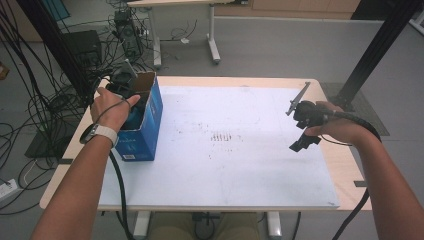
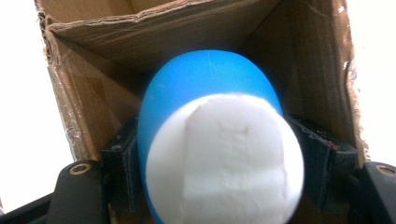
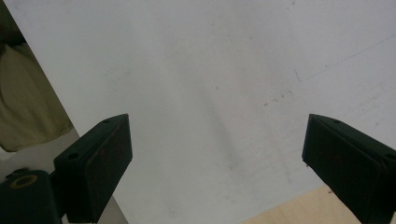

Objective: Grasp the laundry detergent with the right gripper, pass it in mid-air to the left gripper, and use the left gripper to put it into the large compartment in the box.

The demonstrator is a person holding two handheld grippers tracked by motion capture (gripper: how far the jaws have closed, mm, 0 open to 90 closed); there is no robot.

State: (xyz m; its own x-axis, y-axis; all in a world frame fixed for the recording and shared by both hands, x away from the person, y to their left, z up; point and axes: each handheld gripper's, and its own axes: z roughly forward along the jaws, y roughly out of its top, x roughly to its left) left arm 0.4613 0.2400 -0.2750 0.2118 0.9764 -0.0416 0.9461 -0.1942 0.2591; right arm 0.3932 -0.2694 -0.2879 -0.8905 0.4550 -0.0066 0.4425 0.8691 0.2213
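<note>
The left gripper (image 2: 219,163) reaches down into the open top of a blue cardboard box (image 1: 150,125) at the left end of the bench (image 1: 345,165). A blue and white egg-shaped object (image 2: 215,140) sits between its jaws, both pads right against its sides; whether they press on it I cannot tell. The box's brown inner walls crowd close on all sides, torn edges above, leaving little room there. The right gripper (image 3: 217,163) hovers near the bench's right edge, jaws wide apart with nothing between them, above the white mat (image 1: 240,165). The mat's wide middle, between box and right hand (image 1: 340,127), lies open.
</note>
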